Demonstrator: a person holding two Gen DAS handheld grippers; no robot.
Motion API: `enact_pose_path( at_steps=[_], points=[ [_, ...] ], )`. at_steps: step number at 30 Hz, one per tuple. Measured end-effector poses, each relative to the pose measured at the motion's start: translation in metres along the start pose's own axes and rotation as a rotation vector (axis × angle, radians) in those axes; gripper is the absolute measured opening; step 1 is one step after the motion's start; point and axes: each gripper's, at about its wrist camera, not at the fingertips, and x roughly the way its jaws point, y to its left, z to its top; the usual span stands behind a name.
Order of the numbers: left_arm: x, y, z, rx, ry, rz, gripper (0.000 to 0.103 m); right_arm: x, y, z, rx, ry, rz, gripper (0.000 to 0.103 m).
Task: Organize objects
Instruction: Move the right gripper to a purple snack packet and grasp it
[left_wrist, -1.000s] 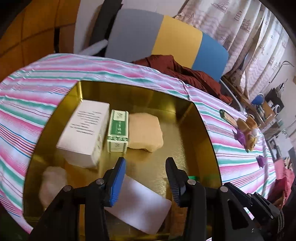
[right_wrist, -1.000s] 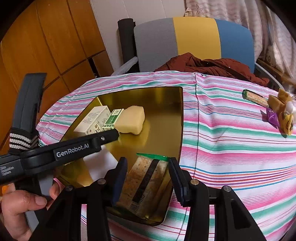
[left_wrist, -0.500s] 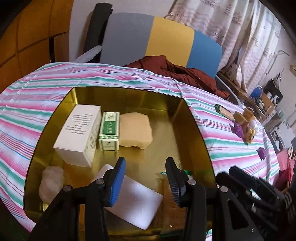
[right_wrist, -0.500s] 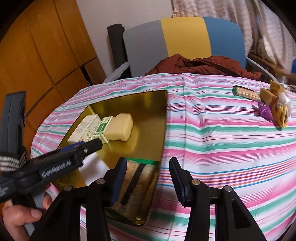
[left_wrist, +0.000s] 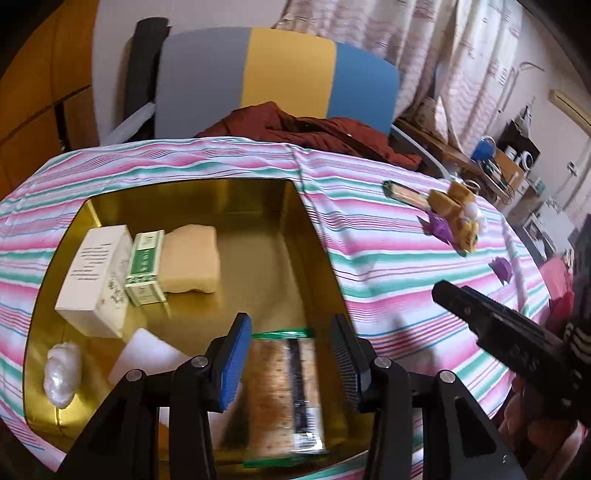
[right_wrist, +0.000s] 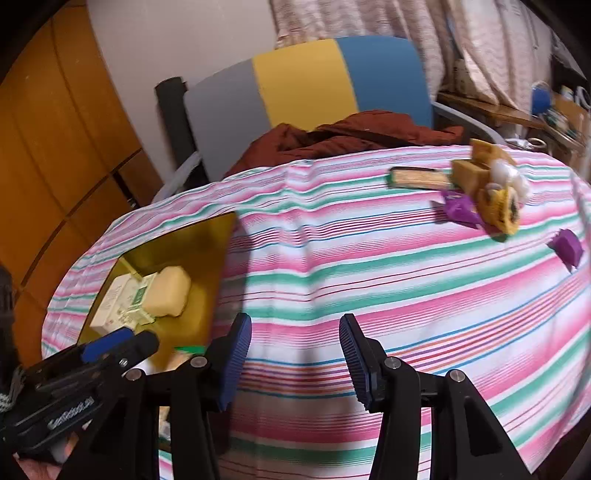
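A gold tray (left_wrist: 317, 243) on the striped tablecloth holds a white box (left_wrist: 94, 273), a green box (left_wrist: 145, 262), a tan block (left_wrist: 190, 258), a white pad (left_wrist: 147, 356), a white wad (left_wrist: 62, 367) and a cracker packet (left_wrist: 284, 387). My left gripper (left_wrist: 290, 363) is open, hovering over the cracker packet. My right gripper (right_wrist: 291, 365) is open and empty above bare cloth, right of the tray (right_wrist: 221, 251). Loose snacks lie far right: a green-edged bar (right_wrist: 417, 177), tan and yellow packets (right_wrist: 487, 188), purple wrappers (right_wrist: 460, 208).
A grey, yellow and blue chair (left_wrist: 277, 77) with a dark red garment (left_wrist: 314, 133) stands behind the table. Wooden cabinets (right_wrist: 55, 147) are at left. A cluttered shelf (left_wrist: 498, 162) is far right. The right gripper's arm (left_wrist: 517, 343) shows in the left wrist view.
My right gripper let go of the cracker packet in the tray and swung right over the cloth. My left gripper shifted right, over the packet.
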Motion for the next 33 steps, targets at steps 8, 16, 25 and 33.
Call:
enact_pose_path(
  at_steps=[8, 16, 25, 33],
  points=[
    [0.007, -0.038, -0.002, 0.086, 0.033, -0.050, 0.045, 0.002, -0.043, 0.005, 0.050, 0.004, -0.094, 0.052],
    [0.017, -0.070, -0.005, 0.151, 0.072, -0.088, 0.045, 0.004, -0.084, 0.006, 0.074, 0.007, -0.180, 0.056],
    [0.032, -0.103, -0.010, 0.214, 0.126, -0.128, 0.045, 0.005, -0.140, 0.008, 0.131, 0.007, -0.272, 0.060],
    [0.052, -0.128, -0.016, 0.256, 0.186, -0.145, 0.045, 0.002, -0.184, 0.009, 0.165, 0.009, -0.331, 0.064]
  ],
)
